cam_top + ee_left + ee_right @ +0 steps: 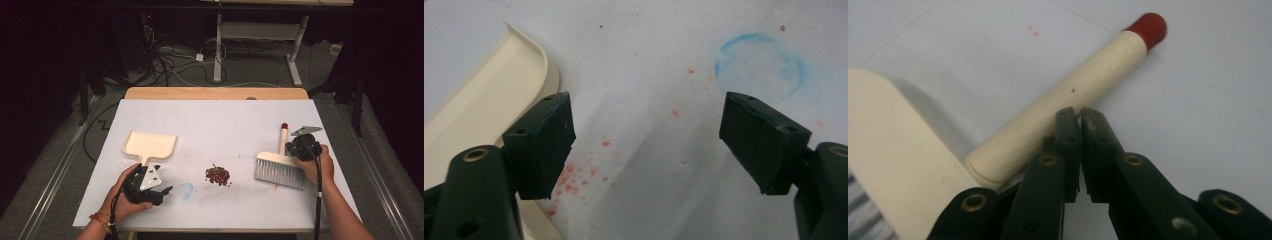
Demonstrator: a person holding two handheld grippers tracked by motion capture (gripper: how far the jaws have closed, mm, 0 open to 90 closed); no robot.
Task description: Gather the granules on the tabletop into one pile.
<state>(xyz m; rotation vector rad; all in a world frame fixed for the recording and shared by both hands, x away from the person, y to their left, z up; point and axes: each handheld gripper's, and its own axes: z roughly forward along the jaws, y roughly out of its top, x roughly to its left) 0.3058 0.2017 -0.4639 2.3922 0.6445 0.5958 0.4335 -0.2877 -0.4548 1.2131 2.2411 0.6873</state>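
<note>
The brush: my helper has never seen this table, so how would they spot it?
On the white table, look near the right edge, beside the right gripper. The brush lies flat there: cream handle, red tip, grey bristles, unlike the bristleless cream dustpan.

Left gripper [646, 145] fingers wide apart over white table [649, 50] w/ red specks, cream dustpan [484, 90] beside, prob. touching.

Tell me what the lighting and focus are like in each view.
High view: the white table is brightly lit, the room behind dark. Left gripper view: near jaws slightly soft, the blue ring blurry. Right gripper view: the brush handle casts a soft shadow; its red tip is blurred.
</note>
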